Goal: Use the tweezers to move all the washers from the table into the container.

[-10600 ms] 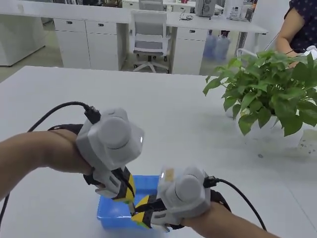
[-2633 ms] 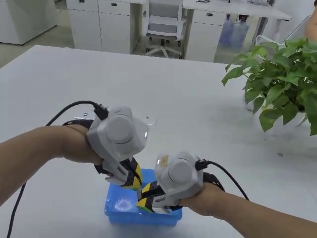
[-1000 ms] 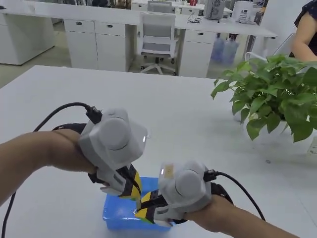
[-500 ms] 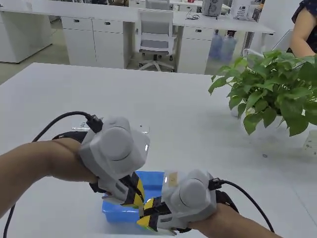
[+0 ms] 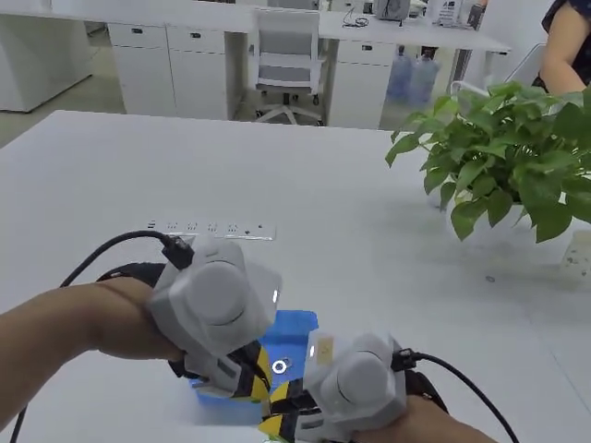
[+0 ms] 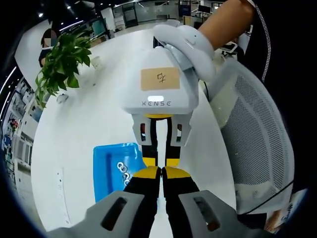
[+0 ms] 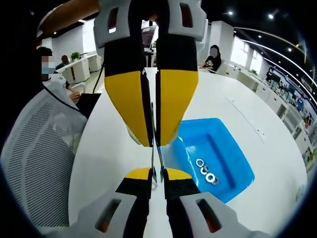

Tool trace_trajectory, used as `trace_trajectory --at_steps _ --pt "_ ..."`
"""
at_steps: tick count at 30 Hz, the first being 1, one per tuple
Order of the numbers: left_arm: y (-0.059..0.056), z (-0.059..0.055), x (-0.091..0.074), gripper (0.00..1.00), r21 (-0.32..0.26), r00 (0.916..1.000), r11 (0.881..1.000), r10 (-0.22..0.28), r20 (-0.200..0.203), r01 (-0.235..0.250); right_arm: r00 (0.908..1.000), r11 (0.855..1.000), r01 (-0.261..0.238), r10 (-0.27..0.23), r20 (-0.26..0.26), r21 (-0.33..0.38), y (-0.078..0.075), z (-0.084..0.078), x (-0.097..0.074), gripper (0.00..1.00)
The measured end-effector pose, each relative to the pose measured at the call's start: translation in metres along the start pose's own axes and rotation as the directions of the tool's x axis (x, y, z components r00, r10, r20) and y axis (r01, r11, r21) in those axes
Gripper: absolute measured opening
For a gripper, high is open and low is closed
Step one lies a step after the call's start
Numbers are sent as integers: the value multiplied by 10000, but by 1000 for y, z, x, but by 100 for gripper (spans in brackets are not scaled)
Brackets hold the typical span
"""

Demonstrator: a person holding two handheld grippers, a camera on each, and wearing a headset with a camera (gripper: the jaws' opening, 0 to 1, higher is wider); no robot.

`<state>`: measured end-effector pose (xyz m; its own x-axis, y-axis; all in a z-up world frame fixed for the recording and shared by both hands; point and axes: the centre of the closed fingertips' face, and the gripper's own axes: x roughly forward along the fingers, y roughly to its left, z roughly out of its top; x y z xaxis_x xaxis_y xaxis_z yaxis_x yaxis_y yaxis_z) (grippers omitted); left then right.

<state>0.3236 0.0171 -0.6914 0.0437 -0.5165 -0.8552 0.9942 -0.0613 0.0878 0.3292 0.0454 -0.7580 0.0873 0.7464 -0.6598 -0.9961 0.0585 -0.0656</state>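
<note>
The left gripper (image 6: 161,172) and right gripper (image 7: 156,174) are meeting tip to tip above the table (image 5: 323,185), each with jaws squeezing narrowly on the tweezers (image 7: 154,148) running between them. Several washers (image 7: 205,176) are lying in the blue container (image 7: 220,141) just beside them.

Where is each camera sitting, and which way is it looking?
Head view: on the person's head, looking down at the blue container; both forearms, left tongs and right tongs show.
Left gripper view: on the left tongs, own jaws below, facing the right tongs.
Right gripper view: on the right tongs, own jaws below, facing the left tongs, tweezers between.
Shared: both gripper views see the washers in the container.
</note>
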Motion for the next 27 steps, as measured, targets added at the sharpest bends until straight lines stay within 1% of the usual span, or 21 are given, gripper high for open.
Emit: trace_trajectory --at_steps 7,16,27 --pt "-5 -4 7 6 -34 10000 10000 -87 -12 87 10000 10000 18 -18 -60 -32 4 -7 4 11" --pt "-10 -7 15 6 -17 9998 9998 -192 -98 192 10000 9999 -20 21 -72 112 9 -14 8 11" --pt "-11 -12 19 6 -112 9997 9998 -172 -166 170 9999 9999 -99 100 -70 118 11 -17 14 12"
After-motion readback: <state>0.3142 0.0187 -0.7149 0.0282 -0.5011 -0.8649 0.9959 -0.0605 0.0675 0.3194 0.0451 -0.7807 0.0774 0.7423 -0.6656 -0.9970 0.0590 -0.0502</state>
